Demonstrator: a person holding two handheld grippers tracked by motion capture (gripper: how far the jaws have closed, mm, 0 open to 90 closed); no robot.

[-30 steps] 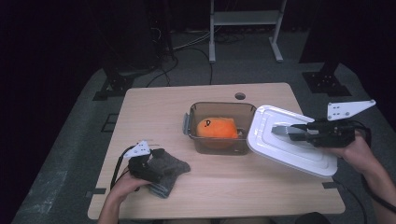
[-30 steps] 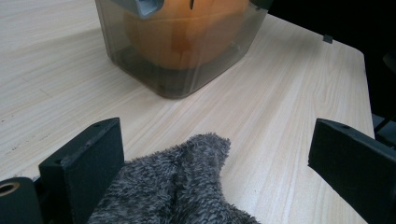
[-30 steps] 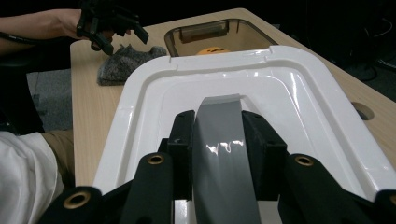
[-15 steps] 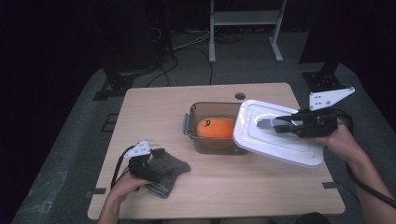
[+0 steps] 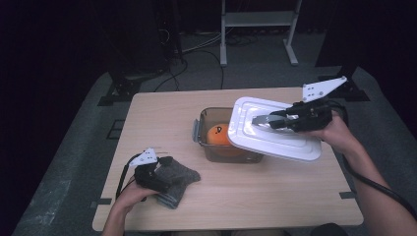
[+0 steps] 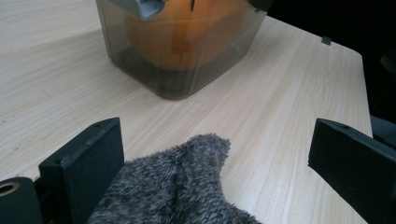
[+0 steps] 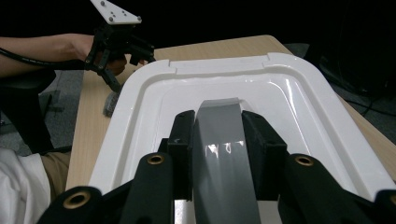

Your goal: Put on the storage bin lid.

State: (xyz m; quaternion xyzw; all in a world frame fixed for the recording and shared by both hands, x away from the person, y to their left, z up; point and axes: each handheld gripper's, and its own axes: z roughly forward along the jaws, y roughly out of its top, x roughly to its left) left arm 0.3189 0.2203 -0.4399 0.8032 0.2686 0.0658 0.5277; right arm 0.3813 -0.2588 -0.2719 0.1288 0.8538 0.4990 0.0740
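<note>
Over the container (image 5: pixel 209 129), right gripper (image 5: pixel 260 119) clamps the lid's (image 5: pixel 275 140) grey handle (image 7: pixel 223 140)

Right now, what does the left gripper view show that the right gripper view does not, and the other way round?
The left gripper view shows the clear container with the orange thing inside, seen low from the side past the left gripper's open jaws. The right gripper view shows the white lid from above, the right gripper shut on its grey handle, with the other hand farther off. Both show the wooden table and the grey cloth.
</note>
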